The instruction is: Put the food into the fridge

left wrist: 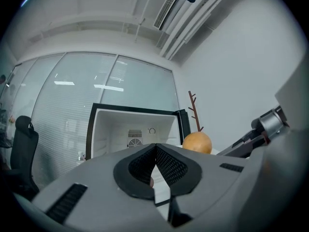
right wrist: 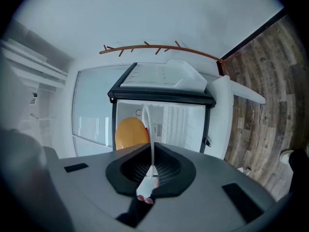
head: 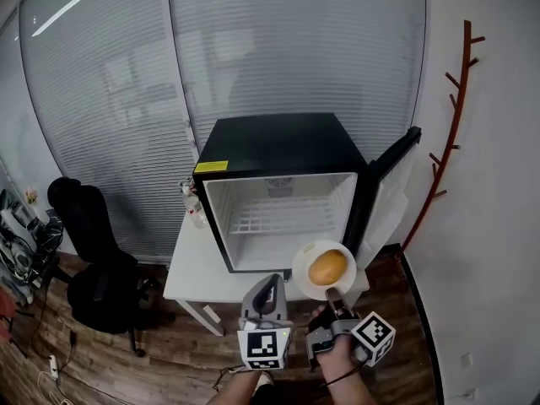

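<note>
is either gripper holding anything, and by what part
The right gripper pinches the round white plate by its near rim, a golden round food on it. The left gripper holds nothing.

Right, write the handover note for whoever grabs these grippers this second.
Left gripper: shut, empty, held low in front of the fridge.
Right gripper: shut on the near rim of the white plate, which carries the round orange-yellow food.
Fridge: on the white table, door swung open to the right; the wire shelf looks bare.
Done: door open, plate lifted and brought up to the fridge's front.
Left: carry the plate in, set it down, let go, then probably shut the door.
</note>
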Tool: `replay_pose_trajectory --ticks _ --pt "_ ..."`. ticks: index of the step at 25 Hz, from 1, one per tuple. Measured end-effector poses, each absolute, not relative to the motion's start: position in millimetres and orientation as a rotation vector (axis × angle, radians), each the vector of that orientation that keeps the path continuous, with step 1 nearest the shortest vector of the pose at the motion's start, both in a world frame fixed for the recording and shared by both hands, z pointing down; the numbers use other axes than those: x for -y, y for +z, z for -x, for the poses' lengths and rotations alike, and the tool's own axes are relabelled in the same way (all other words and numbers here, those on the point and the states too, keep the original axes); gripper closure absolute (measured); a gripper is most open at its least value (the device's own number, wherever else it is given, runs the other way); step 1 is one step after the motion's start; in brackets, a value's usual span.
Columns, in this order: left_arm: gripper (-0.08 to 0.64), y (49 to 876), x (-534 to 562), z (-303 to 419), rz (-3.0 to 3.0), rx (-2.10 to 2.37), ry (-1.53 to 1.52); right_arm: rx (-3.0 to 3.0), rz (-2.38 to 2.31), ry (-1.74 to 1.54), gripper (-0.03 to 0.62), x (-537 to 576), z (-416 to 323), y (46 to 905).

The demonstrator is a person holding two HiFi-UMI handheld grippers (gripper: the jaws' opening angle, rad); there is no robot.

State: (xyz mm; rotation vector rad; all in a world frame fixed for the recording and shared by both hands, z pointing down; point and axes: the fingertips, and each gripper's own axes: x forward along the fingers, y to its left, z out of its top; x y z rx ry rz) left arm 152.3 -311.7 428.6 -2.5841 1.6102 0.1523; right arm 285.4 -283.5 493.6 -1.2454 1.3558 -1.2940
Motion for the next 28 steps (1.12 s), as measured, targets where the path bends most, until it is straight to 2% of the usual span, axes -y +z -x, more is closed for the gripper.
replay_pose_trajectory --ticks 16,28 --pt "0.535 418.5 435.9 -92.8 2.579 -1.626 0.231 -1.405 1.277 -1.29 0.56 410.7 -227.5 481.1" --pt "0.535 428.2 474.4 -79.1 2.567 -1.668 0.205 -1.397 1.268 -1.339 0.56 449.3 -212.8 493.7"
